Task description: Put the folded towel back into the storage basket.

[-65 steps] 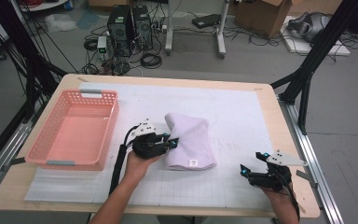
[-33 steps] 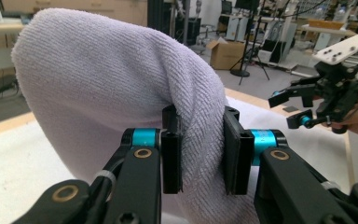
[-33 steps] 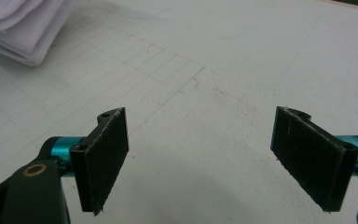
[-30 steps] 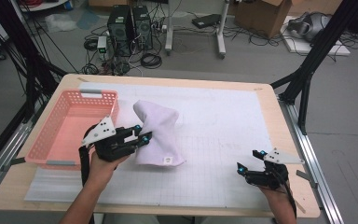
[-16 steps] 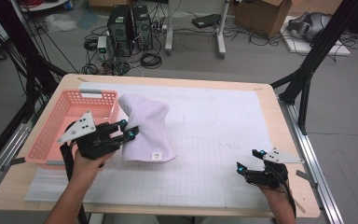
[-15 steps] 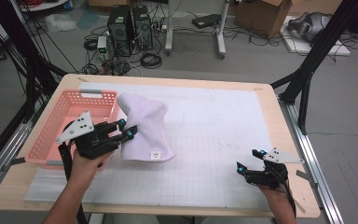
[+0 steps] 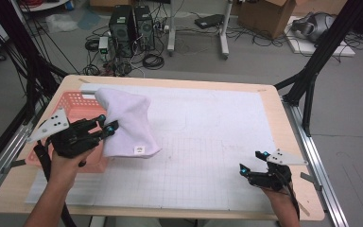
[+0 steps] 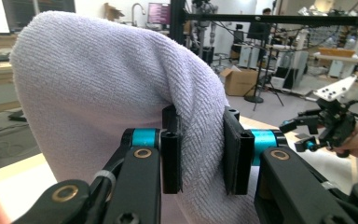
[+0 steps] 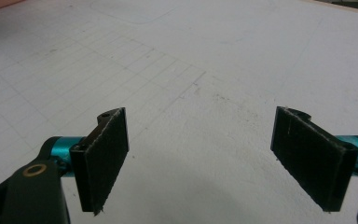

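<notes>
— Looking at the towel (image 7: 127, 124) first: what is it like?

— Pale lilac, thick terry cloth with a looped weave that shows well in the left gripper view (image 8: 107, 93). It is folded over into a rounded hump at the top and hangs down in a loose bundle. A small white label with a dark mark sits near its lower edge in the high view.

— Where is it?

— Lifted off the table (image 7: 208, 142), at the left side, beside the pink basket (image 7: 78, 101) and partly over that basket's near right corner. Its lower end hangs just above the white gridded mat (image 7: 203, 161).

— And the left gripper (image 7: 105, 127)?

— Its fingers (image 8: 171, 154) pinch a fold of the towel between the two black pads; cloth bulges above and below them. The hand (image 7: 66, 163) holds the gripper roughly level, pointing right.

— The right gripper (image 7: 251, 163)?

— Near the table's front right corner, well apart from the towel. Its fingers (image 9: 103, 156) stand spread wide, with bare mat between them.
</notes>
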Motion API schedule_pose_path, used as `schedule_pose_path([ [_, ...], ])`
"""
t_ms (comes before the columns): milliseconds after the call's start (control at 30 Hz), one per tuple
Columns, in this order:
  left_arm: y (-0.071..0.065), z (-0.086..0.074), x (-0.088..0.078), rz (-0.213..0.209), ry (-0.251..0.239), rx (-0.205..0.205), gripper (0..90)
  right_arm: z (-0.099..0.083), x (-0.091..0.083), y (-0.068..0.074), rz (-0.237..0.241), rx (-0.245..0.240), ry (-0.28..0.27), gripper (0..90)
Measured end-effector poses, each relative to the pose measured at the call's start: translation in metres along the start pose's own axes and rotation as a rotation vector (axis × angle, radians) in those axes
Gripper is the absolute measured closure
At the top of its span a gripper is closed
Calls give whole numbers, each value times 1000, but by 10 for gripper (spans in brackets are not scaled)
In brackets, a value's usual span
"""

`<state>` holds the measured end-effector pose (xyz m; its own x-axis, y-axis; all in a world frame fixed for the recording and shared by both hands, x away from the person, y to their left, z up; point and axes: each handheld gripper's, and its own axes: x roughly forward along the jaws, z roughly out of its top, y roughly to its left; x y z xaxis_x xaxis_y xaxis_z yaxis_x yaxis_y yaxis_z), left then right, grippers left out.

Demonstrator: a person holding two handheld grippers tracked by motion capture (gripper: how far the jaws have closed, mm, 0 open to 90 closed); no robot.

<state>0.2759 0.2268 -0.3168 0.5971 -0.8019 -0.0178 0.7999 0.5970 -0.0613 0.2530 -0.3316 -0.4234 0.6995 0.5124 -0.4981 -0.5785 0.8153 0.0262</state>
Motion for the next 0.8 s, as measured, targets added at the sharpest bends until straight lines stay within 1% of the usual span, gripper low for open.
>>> schedule_pose_path([
  [67, 4, 1, -5, 14, -6, -3, 721, 0, 1, 0, -1, -4, 0, 179],
  [100, 7, 3, -10, 29, -14, -5, 721, 0, 1, 0, 1, -1, 2, 179],
  [133, 7, 3, -10, 29, -14, -5, 721, 0, 1, 0, 1, -1, 1, 179],
  [233, 13, 9, -20, 55, -29, -4, 721, 0, 1, 0, 1, 1, 2, 179],
  [267, 13, 9, -20, 55, -29, -4, 721, 0, 1, 0, 1, 1, 2, 179],
  [333, 18, 14, -28, 69, -44, -6, 722, 0, 1, 0, 1, 1, 1, 179],
  [400, 19, 16, -30, 74, -45, -6, 722, 1, 2, 0, 1, -2, 0, 179],
  [500, 27, 20, -40, 91, -52, -4, 721, 1, 2, 1, 1, -5, 1, 179],
  [567, 29, 21, -42, 94, -56, -7, 721, 1, 2, 1, 1, -4, 0, 179],
  [600, 33, 22, -47, 104, -59, -11, 722, 1, 2, 1, 0, -3, -1, 179],
  [667, 38, 23, -53, 115, -63, -16, 721, 1, 2, 1, 1, -5, -1, 179],
  [700, 38, 23, -53, 115, -63, -16, 721, 1, 2, 1, 2, -4, 2, 179],
  [800, 46, 24, -62, 134, -67, -22, 721, 1, 3, 1, 3, -9, -1, 179],
])
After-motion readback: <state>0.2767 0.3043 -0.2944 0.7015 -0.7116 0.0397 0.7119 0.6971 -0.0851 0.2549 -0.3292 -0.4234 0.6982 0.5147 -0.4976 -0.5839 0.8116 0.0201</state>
